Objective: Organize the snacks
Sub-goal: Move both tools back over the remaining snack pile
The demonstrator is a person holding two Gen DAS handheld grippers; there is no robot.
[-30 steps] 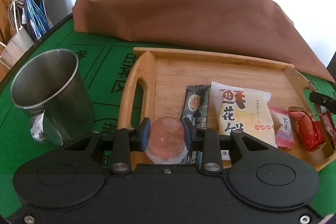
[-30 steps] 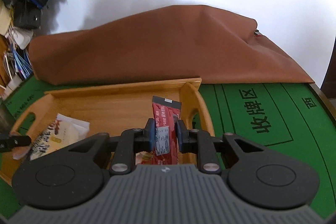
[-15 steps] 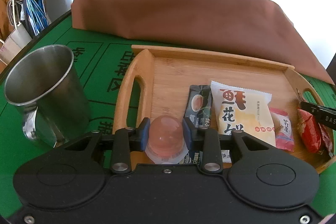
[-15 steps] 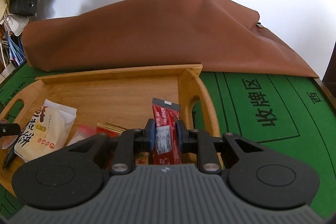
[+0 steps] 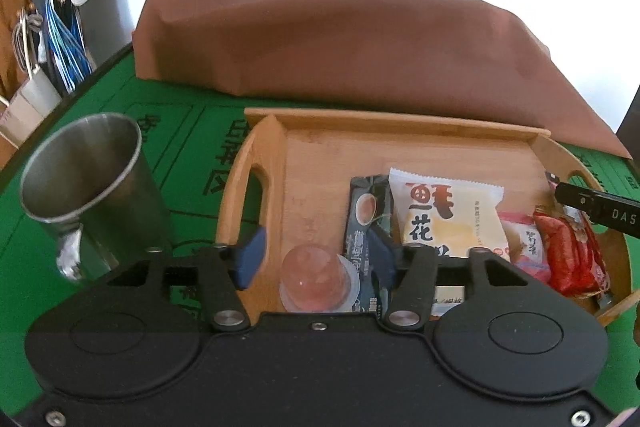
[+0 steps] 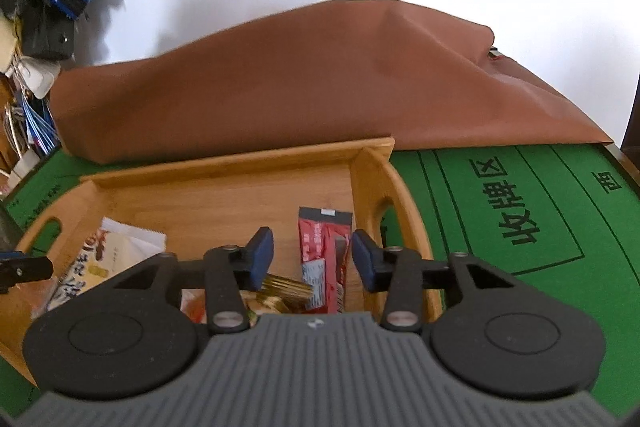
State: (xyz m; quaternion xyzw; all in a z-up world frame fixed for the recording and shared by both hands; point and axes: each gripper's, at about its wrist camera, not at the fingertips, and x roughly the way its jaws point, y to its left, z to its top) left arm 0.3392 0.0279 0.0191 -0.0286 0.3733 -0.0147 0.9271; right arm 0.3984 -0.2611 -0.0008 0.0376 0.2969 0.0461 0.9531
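Both grippers just opened over tray, snacks let go.
Left gripper jaws spread around jelly cup; right gripper spread around red packet. Tray's upper half bare; mug only in left view.

The left gripper sits low in the centre of its frame, angled downward, its jaws having just been opening and now parted with both blue pads clear. The right gripper, likewise low centre and tilted down, has also just spread its jaws, its fingertips gripping nothing.
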